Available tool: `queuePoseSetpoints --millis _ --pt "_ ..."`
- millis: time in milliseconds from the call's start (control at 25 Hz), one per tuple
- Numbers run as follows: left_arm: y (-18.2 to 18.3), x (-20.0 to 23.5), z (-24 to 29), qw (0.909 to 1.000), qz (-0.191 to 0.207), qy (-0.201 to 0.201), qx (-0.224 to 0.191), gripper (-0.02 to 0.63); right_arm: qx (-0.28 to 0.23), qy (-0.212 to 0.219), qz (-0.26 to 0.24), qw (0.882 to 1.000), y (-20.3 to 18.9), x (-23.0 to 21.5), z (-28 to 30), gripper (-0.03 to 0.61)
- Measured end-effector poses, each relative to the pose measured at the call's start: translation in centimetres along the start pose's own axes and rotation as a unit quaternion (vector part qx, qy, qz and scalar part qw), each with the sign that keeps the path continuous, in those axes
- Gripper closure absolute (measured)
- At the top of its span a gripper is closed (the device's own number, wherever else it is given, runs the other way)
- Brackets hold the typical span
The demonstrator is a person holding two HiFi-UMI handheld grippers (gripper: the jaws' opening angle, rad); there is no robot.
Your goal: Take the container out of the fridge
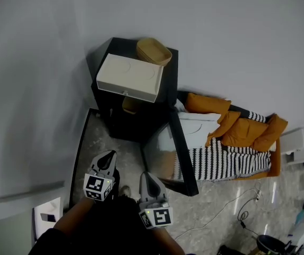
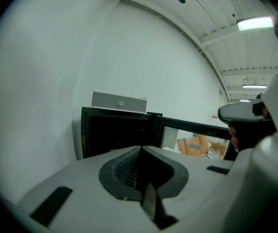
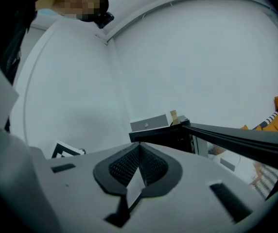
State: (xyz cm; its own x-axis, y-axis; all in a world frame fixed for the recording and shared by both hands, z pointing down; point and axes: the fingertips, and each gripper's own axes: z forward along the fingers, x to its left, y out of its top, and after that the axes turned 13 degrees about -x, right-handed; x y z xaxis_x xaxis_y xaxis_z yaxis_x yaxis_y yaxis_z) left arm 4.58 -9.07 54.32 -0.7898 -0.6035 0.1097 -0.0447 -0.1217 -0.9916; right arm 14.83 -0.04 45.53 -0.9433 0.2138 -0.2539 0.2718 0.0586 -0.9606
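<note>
hovering low in front of the small black fridge [image 1: 169,78], facing its glass-fronted door [image 1: 183,153] swung open to the right. holding the left gripper [image 1: 108,157] with jaws pressed together on nothing, and the right gripper [image 1: 147,177] likewise closed and empty, the 2 of them well apart from the fridge opening. spotting what is probably the tan, rounded container [image 1: 130,105] at the top of the dark interior, just under the flat white box [image 1: 128,77] on the fridge roof. seeing only part of it, too small for telling the material. judging it as likely light and fairly stiff, perhaps smooth and a little slick from the cold. needing to spread 1 gripper's jaws first, then pinching across the near rim or wall, squeezing gently and drawing it out level in case of contents. leaving the tan woven bowl [image 1: 153,51] beside the box alone.
</note>
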Motion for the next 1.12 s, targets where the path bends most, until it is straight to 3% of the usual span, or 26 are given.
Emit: queuePoseSetpoints --millis 400,880,1120 --pt "-5.6 3.7 7.8 0.9973 -0.037 -0.003 0.063 0.607 0.014 -0.001 -0.001 1.000 -2.3 -1.0 5.4 0.578" --pt "-12.1 10.7 17.4 0.9910 -0.050 0.062 0.107 0.607 0.028 0.000 -0.003 1.000 -4.8 -1.7 9.6 0.578" --pt "-15.1 13.0 21.1 0.9868 -0.048 0.076 0.135 0.607 0.051 0.004 -0.001 0.999 -6.6 -2.4 10.9 0.578"
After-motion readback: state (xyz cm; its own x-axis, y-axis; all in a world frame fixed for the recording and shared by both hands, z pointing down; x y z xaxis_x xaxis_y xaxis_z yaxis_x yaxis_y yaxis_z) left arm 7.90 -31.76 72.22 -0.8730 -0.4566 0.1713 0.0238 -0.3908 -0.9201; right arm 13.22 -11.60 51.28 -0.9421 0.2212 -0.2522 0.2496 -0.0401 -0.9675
